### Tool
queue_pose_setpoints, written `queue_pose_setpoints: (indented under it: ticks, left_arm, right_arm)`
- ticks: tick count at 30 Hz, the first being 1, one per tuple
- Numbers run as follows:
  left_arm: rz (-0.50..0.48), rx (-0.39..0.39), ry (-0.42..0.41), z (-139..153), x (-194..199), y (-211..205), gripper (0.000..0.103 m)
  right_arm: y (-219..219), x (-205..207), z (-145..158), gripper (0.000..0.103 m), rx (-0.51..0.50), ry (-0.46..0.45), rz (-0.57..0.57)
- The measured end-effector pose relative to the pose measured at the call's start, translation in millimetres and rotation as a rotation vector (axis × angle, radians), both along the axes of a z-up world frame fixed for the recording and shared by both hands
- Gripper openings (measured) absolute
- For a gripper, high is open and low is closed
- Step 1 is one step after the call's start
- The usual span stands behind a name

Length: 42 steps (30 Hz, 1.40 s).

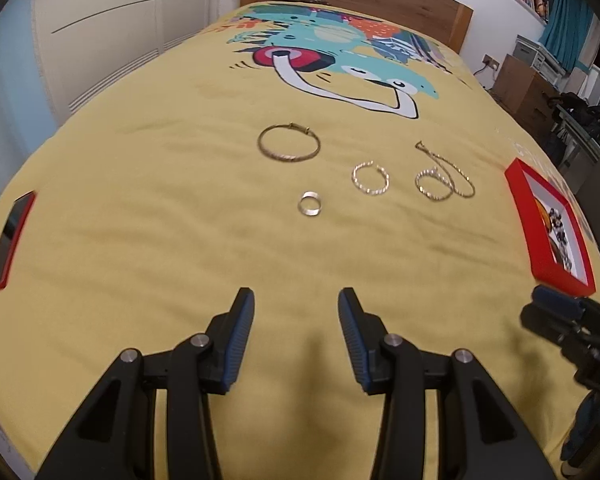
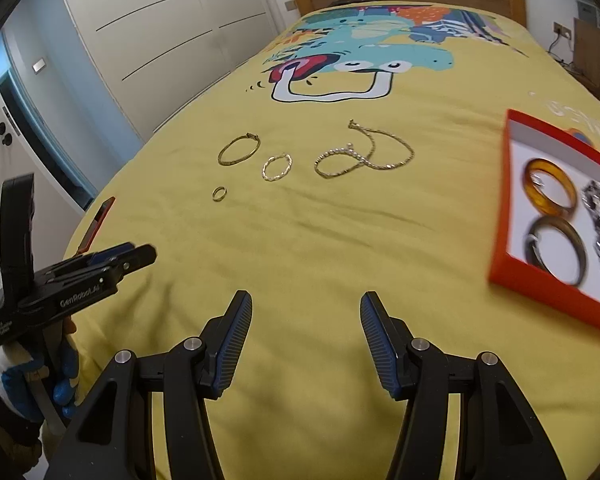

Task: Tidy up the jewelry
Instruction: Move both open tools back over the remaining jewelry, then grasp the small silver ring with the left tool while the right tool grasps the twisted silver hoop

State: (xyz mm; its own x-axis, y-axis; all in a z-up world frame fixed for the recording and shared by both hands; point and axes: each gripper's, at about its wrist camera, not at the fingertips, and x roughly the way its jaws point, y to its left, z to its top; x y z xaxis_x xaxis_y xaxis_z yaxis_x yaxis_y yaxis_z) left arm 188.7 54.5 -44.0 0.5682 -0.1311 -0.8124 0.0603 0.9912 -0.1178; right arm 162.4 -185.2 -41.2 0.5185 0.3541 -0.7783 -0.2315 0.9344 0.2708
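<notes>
Yellow bedspread point(image 1: 140, 240) | ring point(image 1: 310, 204), bangle point(image 1: 289, 143) ahead | red tray point(image 2: 500, 216) right | both hand-held grippers point(image 1: 296, 308) point(image 2: 306, 312) apart, empty

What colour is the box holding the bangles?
The box is red outside with a white inside, clearest in the right wrist view.

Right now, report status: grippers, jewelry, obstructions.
Left gripper open, empty; right gripper open, empty. Ring, bangle, twisted hoop, chain loose on bedspread. Red box right. Path clear.
</notes>
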Motion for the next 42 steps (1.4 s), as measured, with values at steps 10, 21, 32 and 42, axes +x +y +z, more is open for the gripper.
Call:
queue_pose_setpoints:
  ticks: [10,21,32,42]
  left_arm:
    - [-0.040,-0.021,0.001,-19,60,-3,0.042]
    - [-0.085,0.017,0.009,-41,92,-9,0.034]
    - [-0.065,-0.029,-0.014,-42,90,7,0.019]
    - [-0.063,-0.048,-0.028,-39,86,9,0.019]
  right_arm:
    - [25,64,-16,0.056,0.029,-0.013,0.053]
    - [53,117,-23,0.056,0.036,-0.046,0.114]
    - [80,156,-44,0.056,-0.005,-0.032,0.149]
    - [101,159,-53,0.041,-0.130,-0.044,0.177]
